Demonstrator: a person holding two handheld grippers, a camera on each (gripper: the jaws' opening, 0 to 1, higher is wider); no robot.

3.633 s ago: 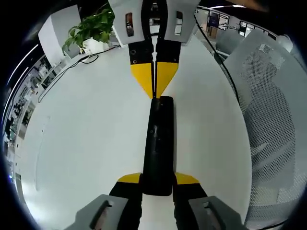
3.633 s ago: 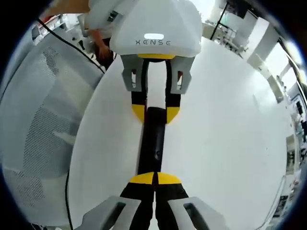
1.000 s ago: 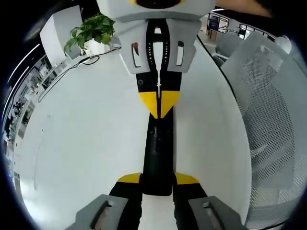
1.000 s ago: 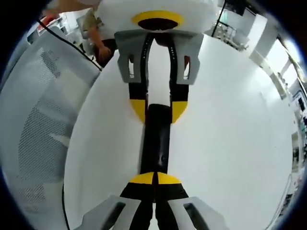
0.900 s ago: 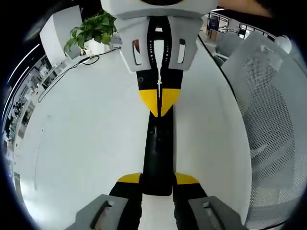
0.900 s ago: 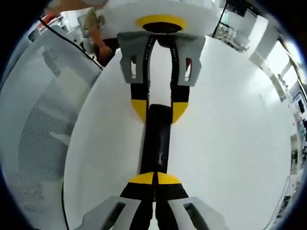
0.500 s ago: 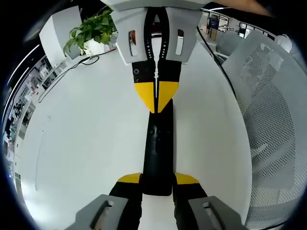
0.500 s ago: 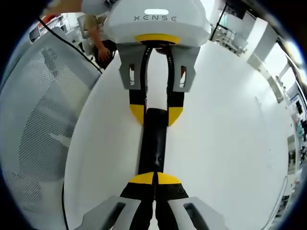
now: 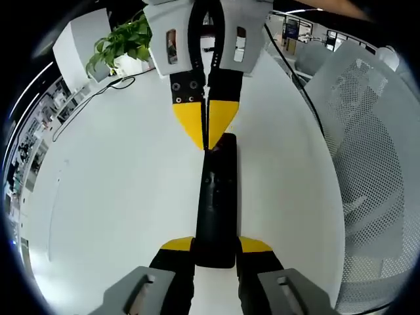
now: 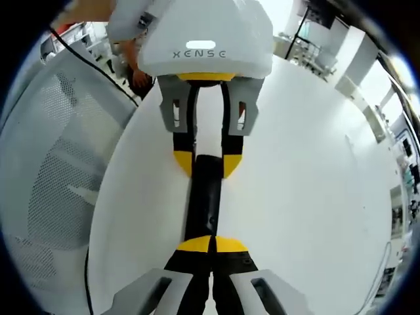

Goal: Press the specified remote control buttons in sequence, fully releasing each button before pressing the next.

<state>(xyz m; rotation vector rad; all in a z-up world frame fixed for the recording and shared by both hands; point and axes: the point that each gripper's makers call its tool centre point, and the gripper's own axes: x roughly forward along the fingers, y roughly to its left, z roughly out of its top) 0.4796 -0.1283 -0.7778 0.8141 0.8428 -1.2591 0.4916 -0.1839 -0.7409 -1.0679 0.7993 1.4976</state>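
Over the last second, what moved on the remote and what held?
The right gripper, shut, drew back along the remote control from mid-body to its far end. The left gripper stays clamped on the near end; the remote has not shifted on the white table.

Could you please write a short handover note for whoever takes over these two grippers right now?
Left gripper: shut on the near end of the black remote control, holding it along the white table.
Right gripper: jaws shut together, yellow tips at the remote's other end; whether they touch a button cannot be told.
Other things: potted plant and a cable at the table's far edge, mesh chair beside the table.
Done: remote secured and presented for pressing; which buttons have been pressed cannot be read.
Left: confirm the place in the sequence, press each remaining button, releasing fully between presses.
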